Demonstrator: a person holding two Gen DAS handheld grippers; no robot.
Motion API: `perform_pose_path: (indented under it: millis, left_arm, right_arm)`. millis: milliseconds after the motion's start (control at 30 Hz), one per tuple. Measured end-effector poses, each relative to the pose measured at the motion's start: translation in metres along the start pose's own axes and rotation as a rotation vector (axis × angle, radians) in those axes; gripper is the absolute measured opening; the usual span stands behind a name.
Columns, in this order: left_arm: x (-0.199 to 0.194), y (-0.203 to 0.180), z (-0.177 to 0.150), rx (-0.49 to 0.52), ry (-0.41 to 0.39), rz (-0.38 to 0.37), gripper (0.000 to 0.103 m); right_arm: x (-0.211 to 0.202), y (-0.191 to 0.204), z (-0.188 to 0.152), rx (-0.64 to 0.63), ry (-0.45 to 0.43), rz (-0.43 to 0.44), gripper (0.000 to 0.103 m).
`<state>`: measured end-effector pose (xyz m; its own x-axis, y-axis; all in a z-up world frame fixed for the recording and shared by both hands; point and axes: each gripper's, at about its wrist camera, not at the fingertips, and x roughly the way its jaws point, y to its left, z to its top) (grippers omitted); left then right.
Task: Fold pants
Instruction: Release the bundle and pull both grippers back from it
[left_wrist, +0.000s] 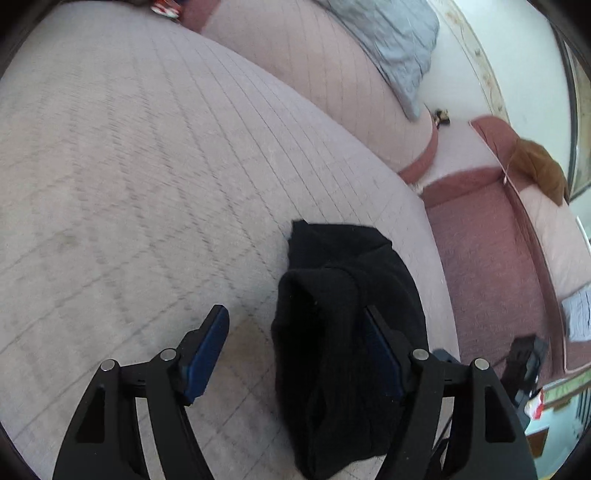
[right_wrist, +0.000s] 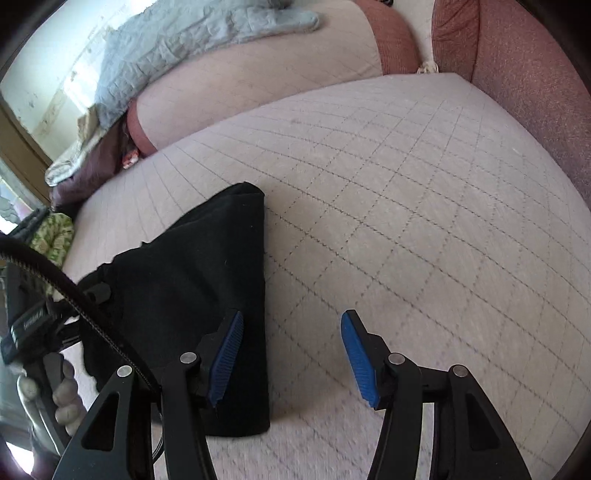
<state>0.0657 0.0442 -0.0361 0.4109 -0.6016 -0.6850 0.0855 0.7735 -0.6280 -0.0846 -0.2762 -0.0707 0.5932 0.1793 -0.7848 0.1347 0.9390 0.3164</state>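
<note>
Quilted sofa cushion (left_wrist: 147, 166) fills both views. Black pants (right_wrist: 192, 280) lie folded in compact bundle on cushion, near its front edge. Left gripper (left_wrist: 295, 325) over pants, jaws spread, bundle between fingers, right finger at fabric, left finger clear. Right gripper (right_wrist: 291, 332) just beside pants, jaws apart, nothing between, bare cushion below.
</note>
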Motion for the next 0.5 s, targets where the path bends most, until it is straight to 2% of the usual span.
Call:
perform_pose_path:
  millis: [100, 233, 300, 400, 500]
  left_arm:
    - [-0.026, -0.016, -0.014, 0.063, -0.078, 0.112, 0.072]
    - [-0.052, -0.055, -0.051, 0.213, -0.198, 0.329, 0.072]
    - [-0.056, -0.066, -0.069, 0.26, -0.221, 0.401, 0.073]
    - [-0.057, -0.07, -0.095, 0.294, -0.198, 0.449, 0.073]
    - [-0.052, -0.074, -0.107, 0.283, -0.174, 0.469, 0.073]
  right_arm:
    - [-0.018, -0.002, -0.013, 0.013, -0.044, 0.034, 0.059]
    - [-0.039, -0.005, -0.044, 0.0, -0.116, 0.037, 0.06]
    - [-0.044, -0.003, -0.056, -0.007, -0.123, 0.044, 0.06]
    - [-0.05, 0.004, -0.076, -0.017, -0.125, 0.077, 0.06]
    - [-0.056, 0.012, -0.093, -0.046, -0.133, 0.095, 0.06]
